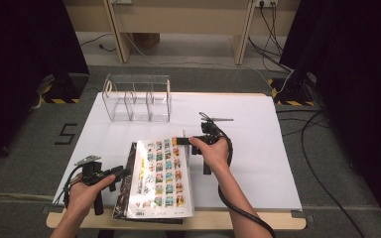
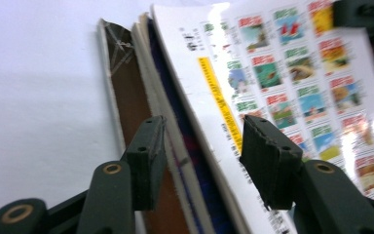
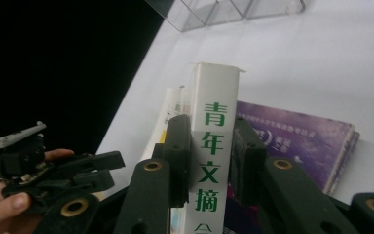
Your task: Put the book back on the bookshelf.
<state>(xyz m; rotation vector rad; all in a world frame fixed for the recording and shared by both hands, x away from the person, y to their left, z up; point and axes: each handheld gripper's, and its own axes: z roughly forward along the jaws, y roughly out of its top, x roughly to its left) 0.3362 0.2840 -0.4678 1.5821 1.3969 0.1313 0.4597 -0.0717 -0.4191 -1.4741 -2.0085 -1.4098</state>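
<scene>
Left hand-held gripper (image 1: pixel 121 172), 7 o'clock on bench (image 1: pixel 258 163): jaws wide, straddling stack's left edge, gripping nothing. Risk: closing could catch several magazines at once.

Top magazine (image 1: pixel 161 171), stamp-grid cover, tilted up off stack (image 2: pixel 141 97) at 6 o'clock. Right hand-held gripper (image 3: pixel 209 161) pinches its spine at far end. Narrow hold on glossy cover; may slip, flop back.

Clear organizer (image 1: pixel 138 99), 11 o'clock, well apart; sagging magazine could snag divider.

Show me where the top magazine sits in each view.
High view: top magazine, bottom centre.
Left gripper view: its picture cover, upper right.
Right gripper view: its white edge, centre, clamped in right tongs.
Shared landmark: left tongs.
</scene>
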